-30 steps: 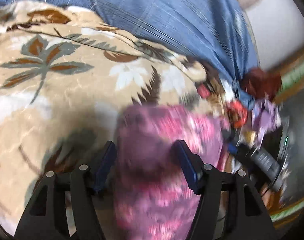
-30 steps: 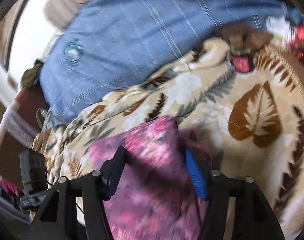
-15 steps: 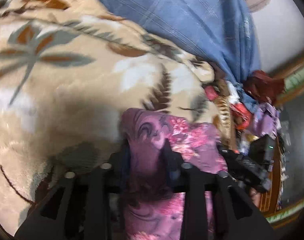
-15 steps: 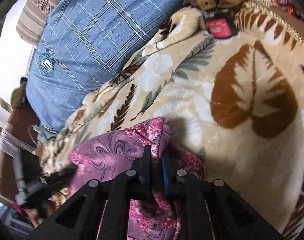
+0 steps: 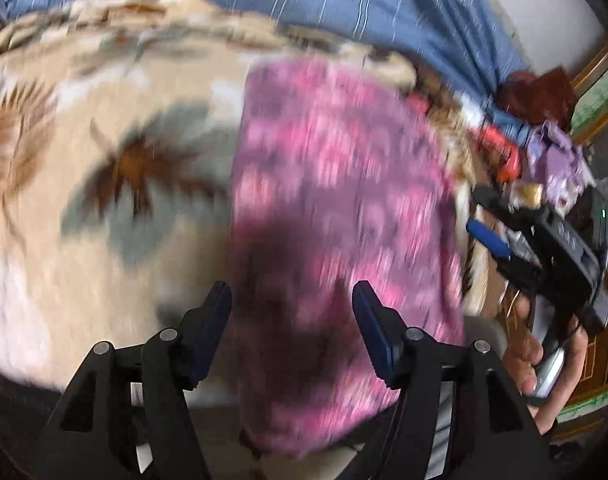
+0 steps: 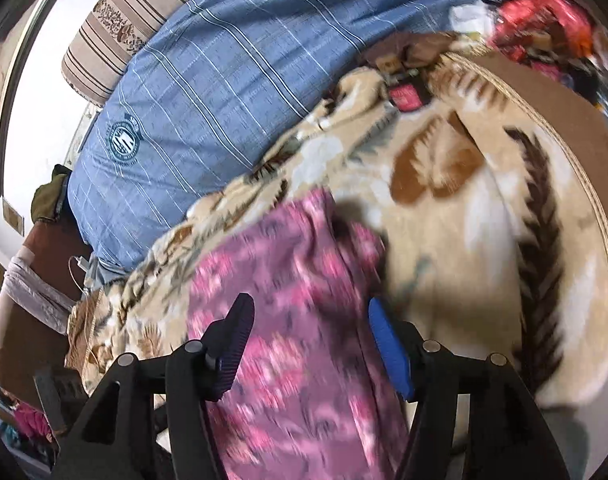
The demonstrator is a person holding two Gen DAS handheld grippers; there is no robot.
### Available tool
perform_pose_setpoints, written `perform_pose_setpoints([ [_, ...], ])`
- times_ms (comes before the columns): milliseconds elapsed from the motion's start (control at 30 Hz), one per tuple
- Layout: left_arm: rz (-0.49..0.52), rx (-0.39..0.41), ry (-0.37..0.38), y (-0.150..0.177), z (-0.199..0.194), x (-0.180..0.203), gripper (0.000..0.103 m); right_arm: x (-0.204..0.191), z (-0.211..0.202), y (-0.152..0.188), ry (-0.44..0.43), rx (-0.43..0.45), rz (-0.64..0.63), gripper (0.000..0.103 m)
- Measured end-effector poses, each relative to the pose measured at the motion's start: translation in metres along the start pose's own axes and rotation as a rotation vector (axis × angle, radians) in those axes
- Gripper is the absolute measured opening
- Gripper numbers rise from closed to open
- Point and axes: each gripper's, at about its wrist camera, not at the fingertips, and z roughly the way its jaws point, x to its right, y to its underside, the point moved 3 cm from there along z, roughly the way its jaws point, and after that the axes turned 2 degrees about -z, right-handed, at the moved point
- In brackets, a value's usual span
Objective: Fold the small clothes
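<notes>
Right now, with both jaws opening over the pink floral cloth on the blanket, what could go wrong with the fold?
1. The pink floral cloth lies between the opening jaws of the left gripper and right gripper; a pad could snag it and drag the fold open.
2. The leaf-print blanket looks soft and uneven, so the fold may slump.
3. Both views are blurred, so edge alignment cannot be checked.

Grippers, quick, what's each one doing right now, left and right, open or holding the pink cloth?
Left gripper: jaws opening, apart, nothing clamped; the pink floral garment lies beneath them.
Right gripper: jaws opening, apart, garment under them, not pinched.
</notes>
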Motion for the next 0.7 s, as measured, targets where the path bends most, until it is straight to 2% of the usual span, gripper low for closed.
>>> perform_pose_setpoints([
  [133,0.002,-0.038,-0.035,0.023,0.010,0.000,0.062,0.019,0.014,0.015,0.066,-0.045,0.020,0.063],
  [200,-0.005,-0.052,-0.026,0.029,0.011,0.003,0.062,0.022,0.010,0.015,0.028,-0.038,0.030,0.063],
  [400,-0.044,-0.043,-0.034,0.030,0.015,0.008,0.062,0.031,0.008,0.025,0.028,-0.091,0.019,0.063],
  [467,-0.005,-0.041,-0.041,0.031,0.020,0.014,0.062,0.034,0.008,0.029,0.018,-0.110,0.013,0.063],
  [533,0.024,-0.013,-0.047,0.033,0.021,0.015,0.050,0.034,0.009,0.033,-0.009,-0.137,0.001,0.063],
  [600,0.011,-0.008,-0.044,0.034,0.020,0.011,0.031,0.032,0.009,0.036,-0.016,-0.146,-0.019,0.063],
  [700,0.036,0.000,-0.047,0.035,0.014,0.009,0.016,0.027,0.009,0.037,-0.006,-0.143,-0.038,0.062],
])
